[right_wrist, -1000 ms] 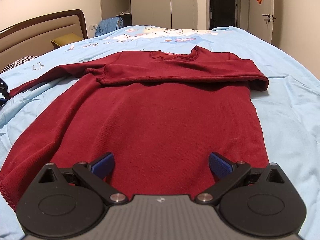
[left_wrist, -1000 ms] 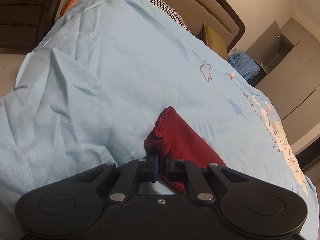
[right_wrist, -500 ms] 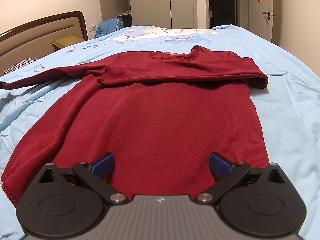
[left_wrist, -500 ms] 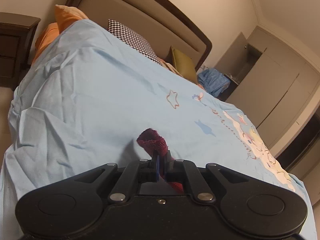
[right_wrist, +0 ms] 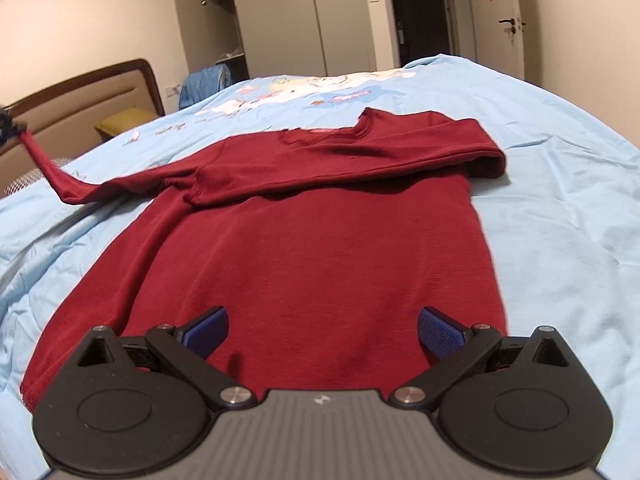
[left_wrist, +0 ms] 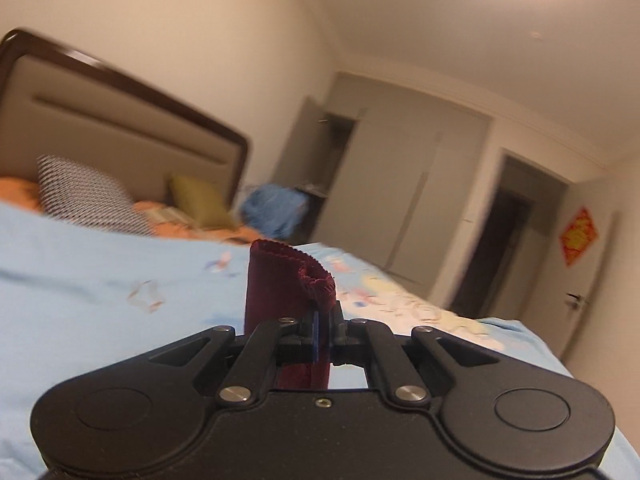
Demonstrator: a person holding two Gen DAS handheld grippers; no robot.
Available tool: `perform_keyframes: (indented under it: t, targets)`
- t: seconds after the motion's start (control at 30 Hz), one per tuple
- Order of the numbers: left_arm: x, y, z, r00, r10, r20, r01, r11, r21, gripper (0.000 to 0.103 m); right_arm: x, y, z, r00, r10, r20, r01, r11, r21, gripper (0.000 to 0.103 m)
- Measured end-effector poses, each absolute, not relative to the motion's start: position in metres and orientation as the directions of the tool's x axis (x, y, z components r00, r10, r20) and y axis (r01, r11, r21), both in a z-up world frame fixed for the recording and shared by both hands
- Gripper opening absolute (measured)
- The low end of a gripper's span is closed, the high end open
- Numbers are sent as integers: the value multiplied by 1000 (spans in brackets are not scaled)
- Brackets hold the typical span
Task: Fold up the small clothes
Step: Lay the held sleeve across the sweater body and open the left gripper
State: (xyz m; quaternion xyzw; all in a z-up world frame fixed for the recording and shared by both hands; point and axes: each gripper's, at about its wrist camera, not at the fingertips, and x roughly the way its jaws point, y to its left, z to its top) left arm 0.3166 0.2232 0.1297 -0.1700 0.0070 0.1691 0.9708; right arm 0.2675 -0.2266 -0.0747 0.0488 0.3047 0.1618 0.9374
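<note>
checkered pillow (left_wrist: 86, 196), blue bedsheet (right_wrist: 560, 200)

Open right hand-held gripper (right_wrist: 322, 330) hovers over red sweater (right_wrist: 312, 240) on bed (right_wrist: 560, 200).

Black left gripper (left_wrist: 324, 328) and right gripper (right_wrist: 322, 330), blue-padded jaws, silver screws.

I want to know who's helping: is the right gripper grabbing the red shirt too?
No, the right gripper is wide open above the red shirt, its blue pads spread apart with nothing between them.
</note>
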Motion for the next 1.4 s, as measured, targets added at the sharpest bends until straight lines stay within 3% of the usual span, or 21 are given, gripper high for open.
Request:
perform_keyframes:
  t: [0.23,0.43,0.8,1.13,1.27,1.4]
  targets:
    - [362,106,149,995,97,-21,-100,967,-235,3,265,-248,-70,786,312,-534,-230,949,216,103]
    - [402,2,119,994,-87,-59,75,981,-177,3,265,-269,-69,804,272,-528,-180,959,219,103]
    - [458,-110,0,921,-288,-264,243,951,-193,3,254,-313,-71,824,180,-537,-73,974,213,103]
    - [481,-126,-45,835,-367,-409,314,930,-194,5,250,-334,-80,819,145,-556,-15,973,231,103]
    - [477,-123,-49,801,-397,-449,327,917,-227,16,249,-334,-82,816,147,-560,-10,971,240,103]
    - [470,-116,-44,803,-376,-463,309,926,-216,59,248,-332,-84,814,147,-562,-10,971,239,103]
